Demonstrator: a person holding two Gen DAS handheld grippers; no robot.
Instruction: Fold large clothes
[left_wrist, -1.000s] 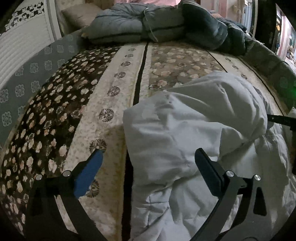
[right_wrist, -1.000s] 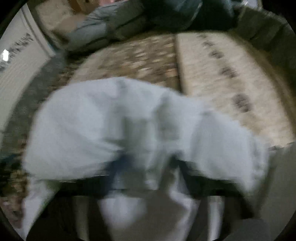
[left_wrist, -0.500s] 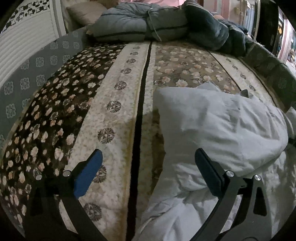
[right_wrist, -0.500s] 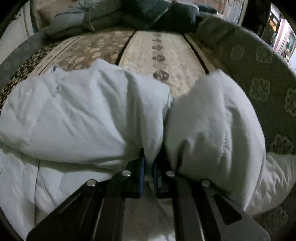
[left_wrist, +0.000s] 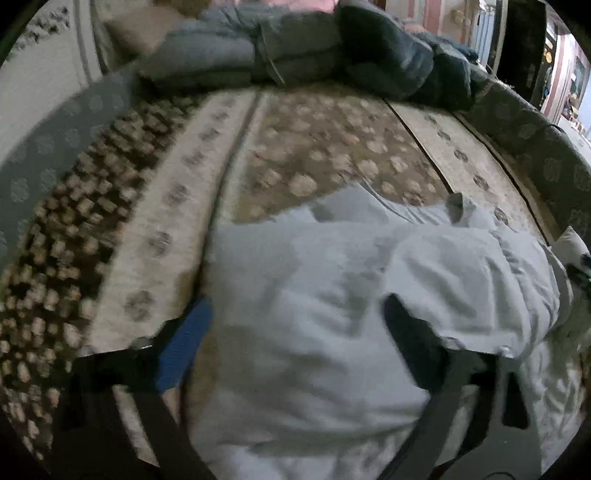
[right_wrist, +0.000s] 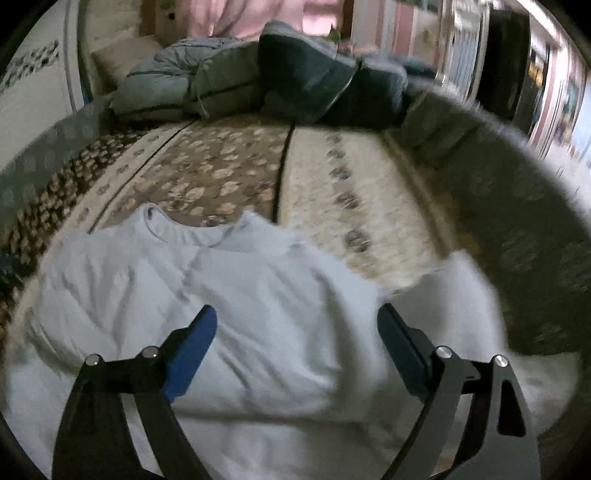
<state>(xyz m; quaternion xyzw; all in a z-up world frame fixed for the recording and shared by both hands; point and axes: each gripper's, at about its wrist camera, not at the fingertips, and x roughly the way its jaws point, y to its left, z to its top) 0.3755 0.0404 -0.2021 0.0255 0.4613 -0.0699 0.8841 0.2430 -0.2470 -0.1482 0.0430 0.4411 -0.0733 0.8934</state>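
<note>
We hold both the left hand-held gripper (left_wrist: 295, 317) and the right hand-held gripper (right_wrist: 297, 325) spread apart over the white jacket (right_wrist: 229, 295) on the bed (right_wrist: 369, 192).

The jacket (right_wrist: 236, 317) lies on the bedspread (right_wrist: 332, 192), with piled bedding (right_wrist: 258, 85) behind it.

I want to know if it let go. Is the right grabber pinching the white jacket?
Apart. The right wrist view shows the right gripper wide open, with the white jacket lying between its fingers, unpinched.

Dim room, bed (right_wrist: 317, 192) under a floral striped cover, grey-blue bedding pile (right_wrist: 258, 85) at far end, pink curtain (right_wrist: 258, 14) beyond
</note>
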